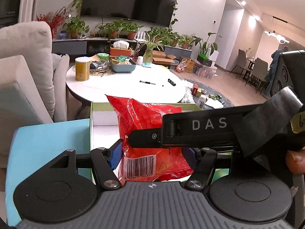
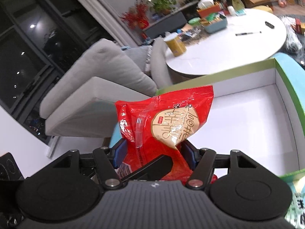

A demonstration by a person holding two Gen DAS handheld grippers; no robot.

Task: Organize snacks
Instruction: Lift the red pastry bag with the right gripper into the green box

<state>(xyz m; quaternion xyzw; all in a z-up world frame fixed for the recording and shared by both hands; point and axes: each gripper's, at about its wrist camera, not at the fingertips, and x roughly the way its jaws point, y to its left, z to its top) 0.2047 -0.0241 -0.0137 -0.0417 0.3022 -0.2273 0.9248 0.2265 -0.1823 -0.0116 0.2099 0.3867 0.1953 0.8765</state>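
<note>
At lower centre, the left gripper (image 1: 152, 152) and right gripper (image 2: 154, 152) both clamp one red snack bag (image 1: 146, 133), barcode facing left's camera, Chinese lettering right's. A black finger marked "DAS" (image 1: 200, 127) crosses it. Behind lie the white-lined box (image 2: 247, 124), then the round counter (image 1: 124, 84) with a yellow can (image 1: 82, 68).
</note>
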